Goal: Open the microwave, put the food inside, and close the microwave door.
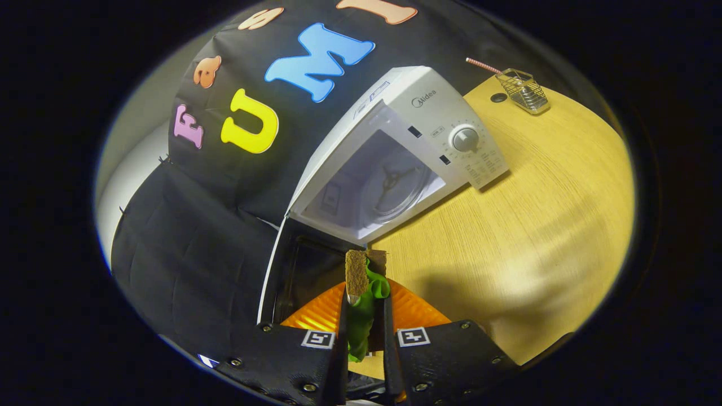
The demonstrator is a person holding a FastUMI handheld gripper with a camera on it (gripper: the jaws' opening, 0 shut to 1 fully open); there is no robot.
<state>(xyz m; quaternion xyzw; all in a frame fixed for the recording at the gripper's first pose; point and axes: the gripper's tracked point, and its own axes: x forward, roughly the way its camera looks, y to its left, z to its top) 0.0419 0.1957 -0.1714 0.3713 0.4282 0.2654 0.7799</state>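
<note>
Microwave [395, 163] door [293, 270] hangs open, cavity w/ glass turntable [395, 189] clear to load. Fingers [356, 276] clamped on green food [364, 316], lifted off bench [536, 225], ready for insertion.

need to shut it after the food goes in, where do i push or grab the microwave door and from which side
Judging from the gripper view, take the microwave door at its free outer edge, far from the hinge at the cavity's side, coming from its outer face and swinging it toward the opening. The door stands wide open, so that edge likely gives most leverage. The gripper is shut on the green food.
</note>
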